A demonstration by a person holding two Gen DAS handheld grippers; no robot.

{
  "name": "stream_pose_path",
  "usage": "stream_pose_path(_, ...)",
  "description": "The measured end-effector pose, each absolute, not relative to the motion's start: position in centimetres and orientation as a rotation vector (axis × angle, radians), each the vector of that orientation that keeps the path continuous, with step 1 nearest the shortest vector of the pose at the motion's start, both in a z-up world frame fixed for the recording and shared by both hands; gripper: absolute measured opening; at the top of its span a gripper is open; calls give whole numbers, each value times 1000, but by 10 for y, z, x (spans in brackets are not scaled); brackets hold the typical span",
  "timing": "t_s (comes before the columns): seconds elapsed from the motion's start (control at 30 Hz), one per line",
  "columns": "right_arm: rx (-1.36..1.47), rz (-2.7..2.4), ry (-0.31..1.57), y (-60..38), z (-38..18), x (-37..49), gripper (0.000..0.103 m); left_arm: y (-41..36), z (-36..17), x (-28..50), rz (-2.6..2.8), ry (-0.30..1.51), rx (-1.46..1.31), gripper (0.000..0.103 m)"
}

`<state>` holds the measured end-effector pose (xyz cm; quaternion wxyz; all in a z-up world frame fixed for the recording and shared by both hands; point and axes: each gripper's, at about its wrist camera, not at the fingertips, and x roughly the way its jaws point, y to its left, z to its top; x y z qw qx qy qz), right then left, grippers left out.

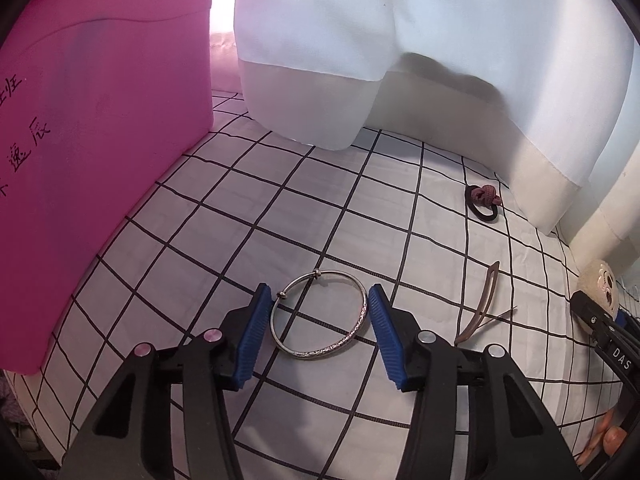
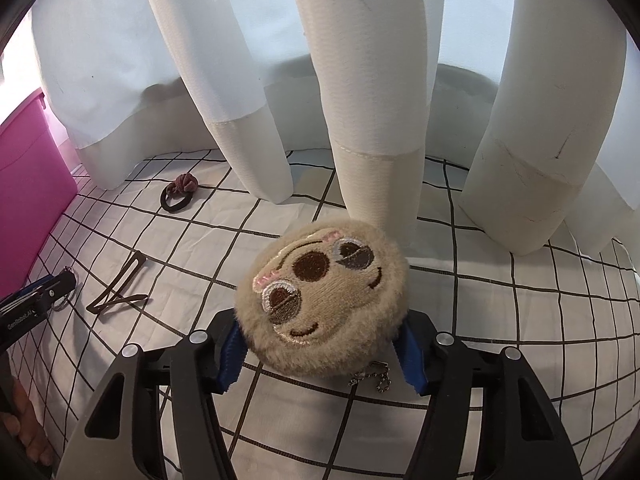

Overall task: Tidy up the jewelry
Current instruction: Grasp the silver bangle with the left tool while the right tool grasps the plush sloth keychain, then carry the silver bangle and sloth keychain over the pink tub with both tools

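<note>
A silver bangle point(image 1: 319, 315) lies flat on the checked cloth point(image 1: 304, 208). My left gripper point(image 1: 318, 300) is open with one blue pad on each side of the bangle, close to its rim. My right gripper point(image 2: 320, 344) is shut on a round beige plush sloth-face charm point(image 2: 322, 300) with a small ball chain point(image 2: 372, 378) and holds it above the cloth. The charm point(image 1: 599, 285) and right gripper point(image 1: 600, 324) also show at the right edge of the left wrist view. The left gripper point(image 2: 44, 292) shows at the left edge of the right wrist view.
A pink plastic box point(image 1: 92, 152) stands at the left. White curtains point(image 1: 440, 60) hang along the back. A brown hair clip point(image 1: 482, 306) lies right of the bangle, and a black hair tie with a maroon knot point(image 1: 483, 201) lies near the curtain.
</note>
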<state>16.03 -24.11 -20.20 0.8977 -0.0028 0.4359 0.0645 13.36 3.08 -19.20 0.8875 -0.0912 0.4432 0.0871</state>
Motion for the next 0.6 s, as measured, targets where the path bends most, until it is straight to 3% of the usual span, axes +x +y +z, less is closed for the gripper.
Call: stream_pose_path(0.6,-32,201,887,-274,-165,115,60,11,-163,102,195,879,-177,49)
